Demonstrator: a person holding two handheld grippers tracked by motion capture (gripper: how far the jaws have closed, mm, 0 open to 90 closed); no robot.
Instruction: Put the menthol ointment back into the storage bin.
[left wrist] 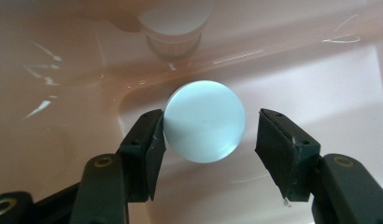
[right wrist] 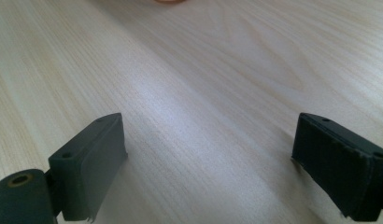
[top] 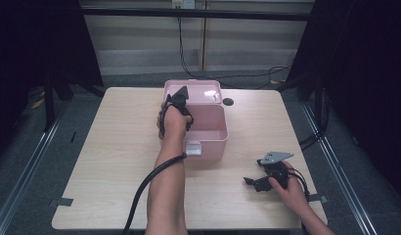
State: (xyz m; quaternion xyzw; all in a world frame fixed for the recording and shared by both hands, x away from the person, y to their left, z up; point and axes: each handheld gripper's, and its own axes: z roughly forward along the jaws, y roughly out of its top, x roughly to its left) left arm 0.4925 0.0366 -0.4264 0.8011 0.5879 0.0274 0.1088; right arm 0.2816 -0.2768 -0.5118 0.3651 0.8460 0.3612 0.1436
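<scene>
The right tool [right wrist: 208, 161] hangs low over the table [right wrist: 217, 79], its two black jaws spread wide apart with bare wood showing between them. The pale tabletop's grain runs diagonally across the scene, and a soft sheen of light falls on it ahead of the jaws. At the far top edge, a sliver of something pinkish-orange [right wrist: 169, 1] peeks in, too little to identify.

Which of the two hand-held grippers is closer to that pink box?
Left. The left hand-held gripper reaches into the pink box; the right hand-held gripper rests on the table, off to the box's side.
</scene>
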